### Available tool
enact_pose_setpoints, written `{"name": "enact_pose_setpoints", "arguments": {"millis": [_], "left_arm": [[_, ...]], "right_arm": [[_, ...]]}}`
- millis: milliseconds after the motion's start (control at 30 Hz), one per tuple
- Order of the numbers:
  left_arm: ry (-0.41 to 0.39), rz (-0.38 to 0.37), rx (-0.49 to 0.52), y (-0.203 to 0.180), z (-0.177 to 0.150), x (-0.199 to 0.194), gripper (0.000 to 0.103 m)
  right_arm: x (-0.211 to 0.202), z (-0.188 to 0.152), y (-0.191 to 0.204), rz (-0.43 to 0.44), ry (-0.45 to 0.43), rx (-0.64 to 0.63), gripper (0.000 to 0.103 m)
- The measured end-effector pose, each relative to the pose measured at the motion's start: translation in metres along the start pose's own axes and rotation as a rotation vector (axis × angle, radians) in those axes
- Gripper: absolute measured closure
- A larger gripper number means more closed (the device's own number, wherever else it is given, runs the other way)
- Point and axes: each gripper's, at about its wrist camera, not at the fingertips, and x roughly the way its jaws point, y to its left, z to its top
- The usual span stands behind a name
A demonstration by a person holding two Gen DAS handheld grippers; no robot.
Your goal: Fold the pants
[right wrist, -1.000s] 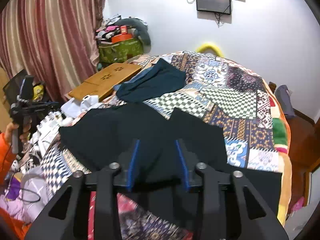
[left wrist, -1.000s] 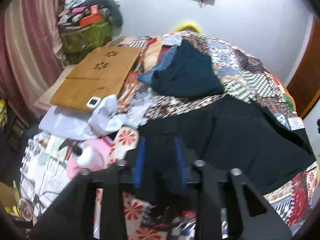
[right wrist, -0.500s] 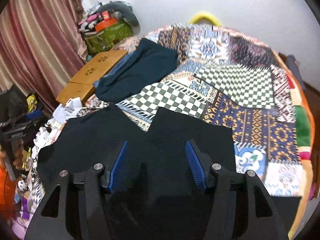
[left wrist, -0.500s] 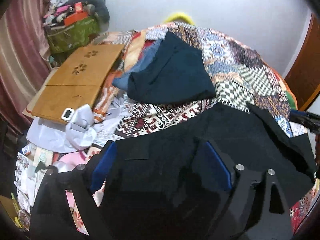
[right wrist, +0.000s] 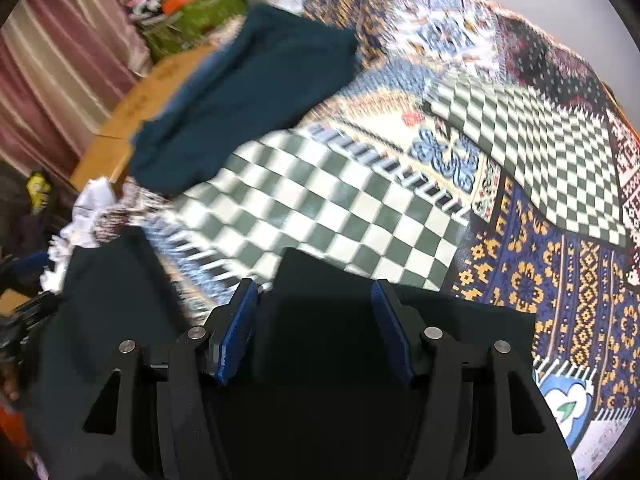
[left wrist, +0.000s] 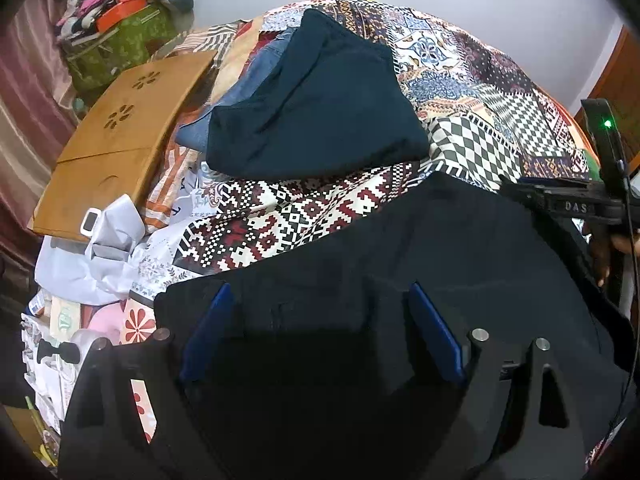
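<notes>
With both tools low over the bed, the left gripper and right gripper hold their jaws spread above the black fabric pants, which lie flat across the lower frame on the patchwork bedspread, probably positioned to pinch an edge.

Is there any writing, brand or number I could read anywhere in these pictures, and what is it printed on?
"DAS": pale letters on the black body of the right gripper, seen from the left wrist camera; it may be part of a longer word.
The small white device on the wooden board: too small to read.
The packets beside the bed: print too blurred to read.
</notes>
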Motion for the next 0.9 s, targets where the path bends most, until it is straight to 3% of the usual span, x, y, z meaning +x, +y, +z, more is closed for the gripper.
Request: {"name": "enact_pose_setpoints", "arguments": {"millis": [67, 100, 133, 200, 367, 600, 733, 900], "left_arm": [[-0.007, 0.011, 0.026, -0.005, -0.001, -0.001, 0.014], [-0.010, 0.019, 0.042, -0.009, -0.001, -0.002, 0.014], [-0.012, 0.023, 0.053, -0.012, 0.000, -0.003, 0.014], [-0.014, 0.022, 0.071, -0.020, 0.000, -0.007, 0.014], [-0.008, -0.060, 0.080, -0.043, -0.004, -0.019, 0.014], [0.003, -0.154, 0.128, -0.092, -0.016, -0.035, 0.010], [0.025, -0.180, 0.159, -0.124, -0.023, -0.040, 0.010], [0.033, -0.186, 0.254, -0.172, -0.036, -0.049, 0.010]], "right_arm": [[-0.001, -0.002, -0.002, 0.010, -0.018, 0.011, 0.061], [-0.003, -0.003, -0.003, 0.016, -0.024, 0.012, 0.077], [-0.006, -0.005, -0.005, 0.025, -0.030, 0.019, 0.084], [-0.009, -0.007, -0.005, 0.024, -0.027, 0.021, 0.088], [-0.053, -0.017, -0.008, 0.022, -0.136, 0.040, 0.088], [-0.171, -0.055, -0.041, -0.020, -0.362, 0.110, 0.088], [-0.241, -0.078, -0.065, -0.033, -0.499, 0.167, 0.088], [-0.295, -0.108, -0.078, -0.096, -0.584, 0.173, 0.088]]}}
